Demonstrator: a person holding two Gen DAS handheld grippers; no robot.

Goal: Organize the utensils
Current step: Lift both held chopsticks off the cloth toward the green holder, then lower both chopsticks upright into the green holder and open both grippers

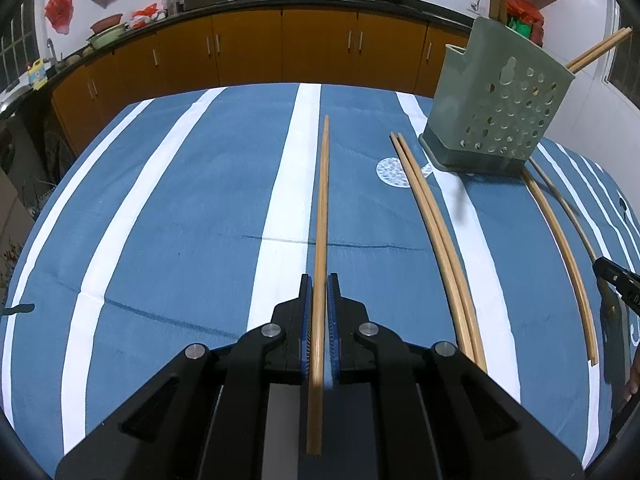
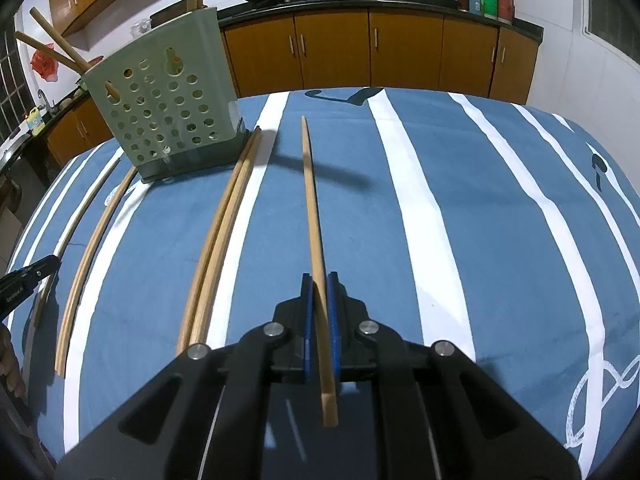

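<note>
My left gripper (image 1: pixel 319 280) is shut on a wooden chopstick (image 1: pixel 323 200) that points forward above the table. My right gripper (image 2: pixel 319 278) is shut on another chopstick (image 2: pixel 310 200), also pointing forward. A green perforated utensil holder (image 1: pixel 496 108) stands on the table at the right of the left wrist view and at the left of the right wrist view (image 2: pixel 164 116), with chopsticks sticking out of its top. A pair of chopsticks (image 1: pixel 436 236) lies on the cloth beside it, also in the right wrist view (image 2: pixel 220 232). More chopsticks (image 1: pixel 560 248) lie on its other side.
The table has a blue cloth with white stripes (image 1: pixel 180 220). Orange kitchen cabinets (image 1: pixel 280 52) with a dark counter, woks and bowls run behind it. The other gripper's tip shows at each view's edge (image 1: pixel 618 280), (image 2: pixel 28 280).
</note>
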